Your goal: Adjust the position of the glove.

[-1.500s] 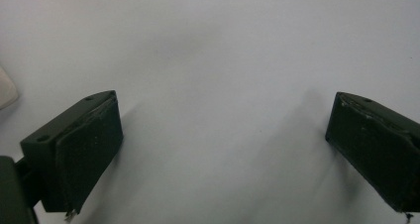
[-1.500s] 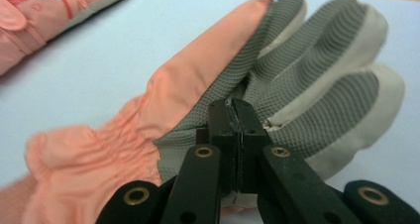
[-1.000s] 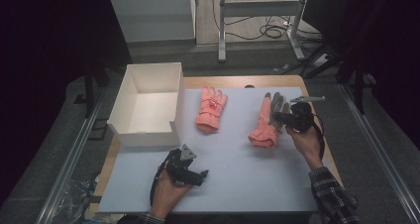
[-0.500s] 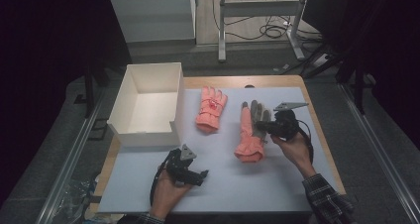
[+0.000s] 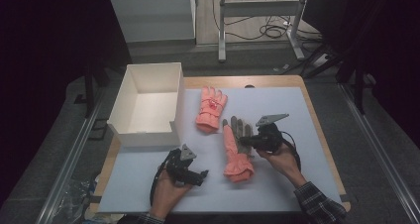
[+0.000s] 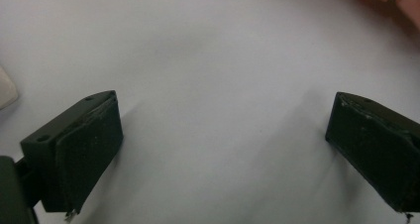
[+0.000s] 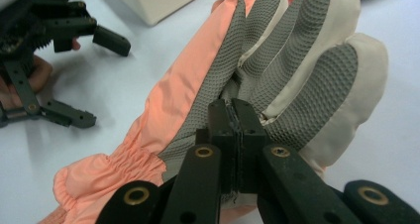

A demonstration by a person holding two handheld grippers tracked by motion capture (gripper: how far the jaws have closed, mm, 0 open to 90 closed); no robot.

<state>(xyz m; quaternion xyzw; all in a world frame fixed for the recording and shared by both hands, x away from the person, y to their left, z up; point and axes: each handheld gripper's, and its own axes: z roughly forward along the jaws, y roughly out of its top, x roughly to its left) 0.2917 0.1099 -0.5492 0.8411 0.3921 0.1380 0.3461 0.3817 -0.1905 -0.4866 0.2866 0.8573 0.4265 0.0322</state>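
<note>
Two salmon-orange gloves are on the white mat. One glove lies flat, back up, next to the white box. The other glove has a grey textured palm and lies with its cuff toward the person. My right gripper is shut on this glove's palm fabric near the fingers. My left gripper rests low on the mat at the front left, left of that glove's cuff. Its jaws stand wide apart with bare mat between them.
An open white box stands at the back left of the mat, its corner at the edge of the left gripper view. Wooden table edges frame the mat. Desk legs and cables lie on the floor beyond.
My right gripper has carried the grey-palmed glove leftward and toward the person, from the right side to the mat's middle. The left gripper has stayed put.
</note>
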